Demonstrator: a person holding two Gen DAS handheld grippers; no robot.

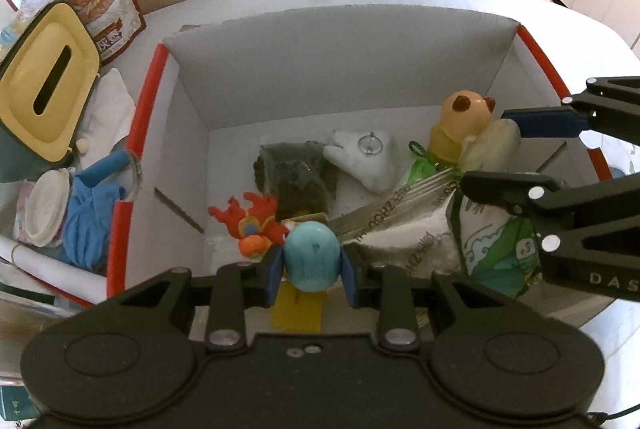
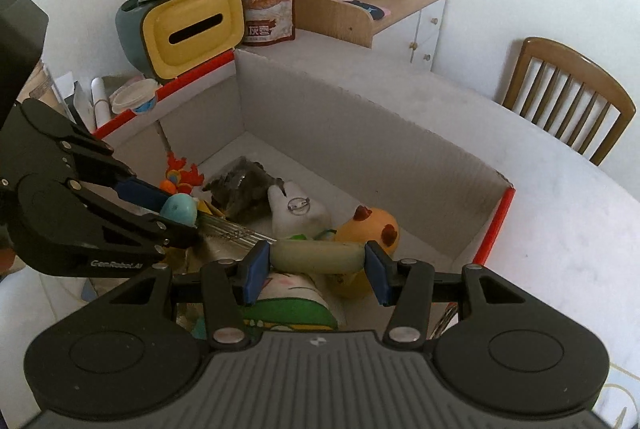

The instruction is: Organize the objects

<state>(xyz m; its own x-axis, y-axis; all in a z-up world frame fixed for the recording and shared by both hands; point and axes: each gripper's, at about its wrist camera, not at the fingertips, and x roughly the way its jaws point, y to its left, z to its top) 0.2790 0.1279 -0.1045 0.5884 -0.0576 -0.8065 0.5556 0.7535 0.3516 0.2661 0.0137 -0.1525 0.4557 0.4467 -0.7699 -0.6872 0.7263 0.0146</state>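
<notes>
Inside white box (image 1: 304, 77), mixed toys (image 1: 244, 225).

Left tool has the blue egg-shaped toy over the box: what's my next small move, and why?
Probably lower the left tool a little and open it. The blue egg toy already hangs inside the cardboard box, above a yellow card, beside the red figure; the right tool holds a pale cylinder well clear.

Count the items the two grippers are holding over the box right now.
2. The left gripper is shut on a blue egg-shaped toy; the right gripper is shut on a pale oblong toy, both above the box.
</notes>
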